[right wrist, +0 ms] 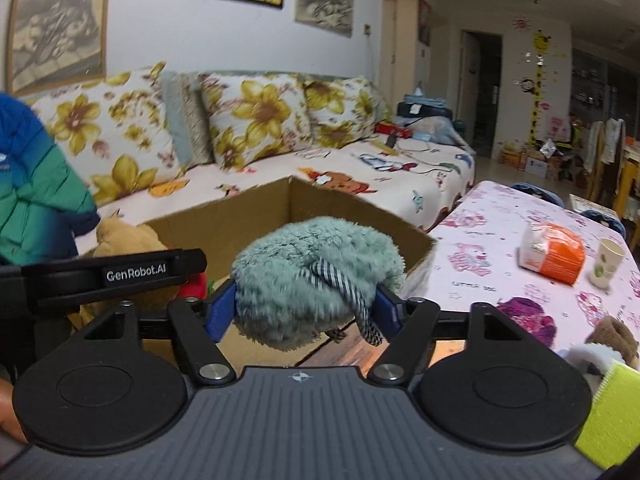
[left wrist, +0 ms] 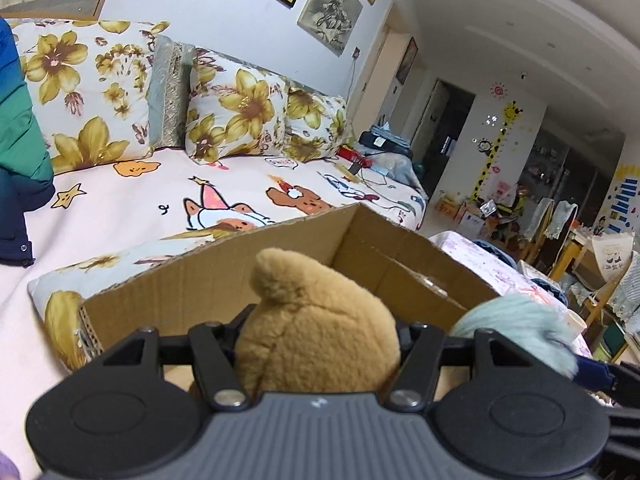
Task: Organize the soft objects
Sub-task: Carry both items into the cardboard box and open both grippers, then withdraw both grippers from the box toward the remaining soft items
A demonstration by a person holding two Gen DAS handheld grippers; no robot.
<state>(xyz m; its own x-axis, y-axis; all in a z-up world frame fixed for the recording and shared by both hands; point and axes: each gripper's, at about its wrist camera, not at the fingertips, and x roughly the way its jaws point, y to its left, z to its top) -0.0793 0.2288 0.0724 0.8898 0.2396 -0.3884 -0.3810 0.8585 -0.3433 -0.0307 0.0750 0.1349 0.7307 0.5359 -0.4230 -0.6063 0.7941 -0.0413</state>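
Note:
My left gripper (left wrist: 318, 344) is shut on a brown plush toy (left wrist: 316, 320) and holds it over the near edge of an open cardboard box (left wrist: 208, 280). My right gripper (right wrist: 306, 304) is shut on a fluffy teal plush (right wrist: 316, 276) with a striped ribbon, just in front of the same box (right wrist: 256, 208). The teal plush also shows at the right of the left wrist view (left wrist: 520, 324). The brown plush (right wrist: 128, 236) and the left gripper's body show at the left of the right wrist view.
A sofa (left wrist: 120, 208) with floral cushions (left wrist: 236, 108) stands behind the box. A blue-green jacket (right wrist: 32, 192) lies at left. The table (right wrist: 500, 240) at right bears an orange packet (right wrist: 554, 252), a paper cup (right wrist: 608, 262) and another plush (right wrist: 612, 340).

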